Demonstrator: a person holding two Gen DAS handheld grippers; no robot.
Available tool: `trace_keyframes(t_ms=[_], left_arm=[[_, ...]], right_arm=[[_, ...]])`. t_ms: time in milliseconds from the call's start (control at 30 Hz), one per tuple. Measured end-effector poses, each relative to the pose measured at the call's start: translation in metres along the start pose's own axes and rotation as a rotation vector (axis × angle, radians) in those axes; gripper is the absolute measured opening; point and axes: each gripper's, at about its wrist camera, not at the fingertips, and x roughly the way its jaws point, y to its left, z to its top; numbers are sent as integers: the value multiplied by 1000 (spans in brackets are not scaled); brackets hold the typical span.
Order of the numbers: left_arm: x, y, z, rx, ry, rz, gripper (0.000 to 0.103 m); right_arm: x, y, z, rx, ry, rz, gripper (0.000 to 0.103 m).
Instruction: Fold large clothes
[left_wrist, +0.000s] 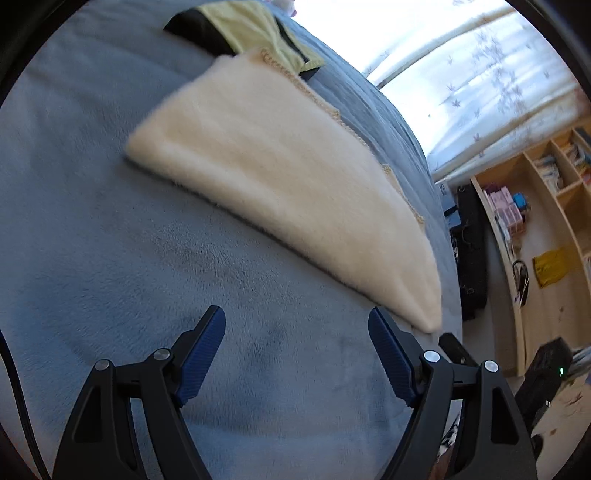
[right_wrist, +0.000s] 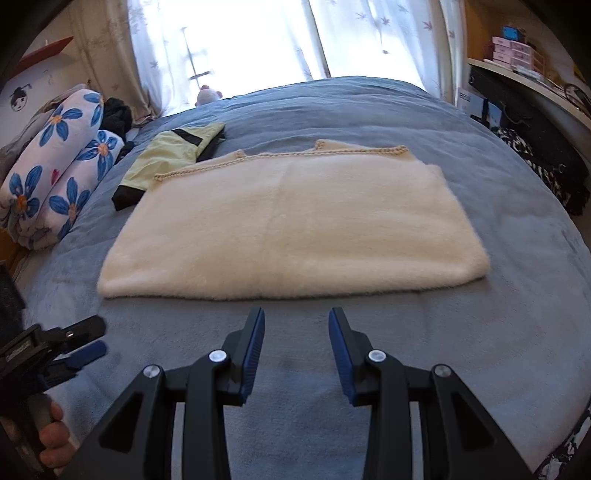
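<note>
The sweater (right_wrist: 291, 221) lies flat on the bed (right_wrist: 498, 295), in the middle of it. It is cream and fuzzy, and already looks folded into a wide shape. A knitted trim runs along its far edge.

It looks soft, floppy and light. It will likely bend and sag as soon as it is lifted, so one pinch in the middle would make it bunch up. The best places to hold look like the two near corners, one for each claw. The fuzzy cloth is thick, so each claw must bite deep to catch all the layers.

The left gripper (left_wrist: 297, 321) hangs just in front of the sweater, near its corner. Its jaws are wide apart and hold nothing. The right gripper (right_wrist: 296, 317) hangs just in front of the sweater's near edge. Its jaws are apart too, and hold nothing.

The bed has a soft blue blanket, so the sweater may cling a little and not slide well.

Behind the sweater, touching its far left corner, lies a yellow jacket (right_wrist: 166, 155). Left of the sweater sits a flower quilt (right_wrist: 55, 166). Far behind it hangs a bright curtain (right_wrist: 258, 37). Right of it stands a shelf (left_wrist: 546, 206).
</note>
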Motion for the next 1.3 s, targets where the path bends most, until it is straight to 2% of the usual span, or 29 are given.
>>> trace_keyframes(t_ms=[367,667,700,833,900,1000,1100,1200,1300], left_arm=[[49,34,52,-91,-175,-5,78],[72,24,94,-26,-304,78,78],[74,24,98,-32,-323,85,74],[72,28,101,-69,-361,123,31],[64,18,97,-26,-380,134,23],[54,-5,93,66,-416,194,21],[44,-30,93,128,-455,221,20],[32,-56,91,194,-494,235,19],[24,-91,88,283,-532,250,19]], right_arm=[[37,12,20,-22,-5,14,36],[72,14,49,-20,-7,17,36],[77,14,52,-19,-3,20,36],[93,20,66,-43,-9,19,36],[100,25,74,-59,-26,11,36],[113,33,87,-93,-46,-4,35],[130,38,93,-116,-27,3,26],[151,35,90,-130,29,15,26],[154,29,83,-135,20,40,26]])
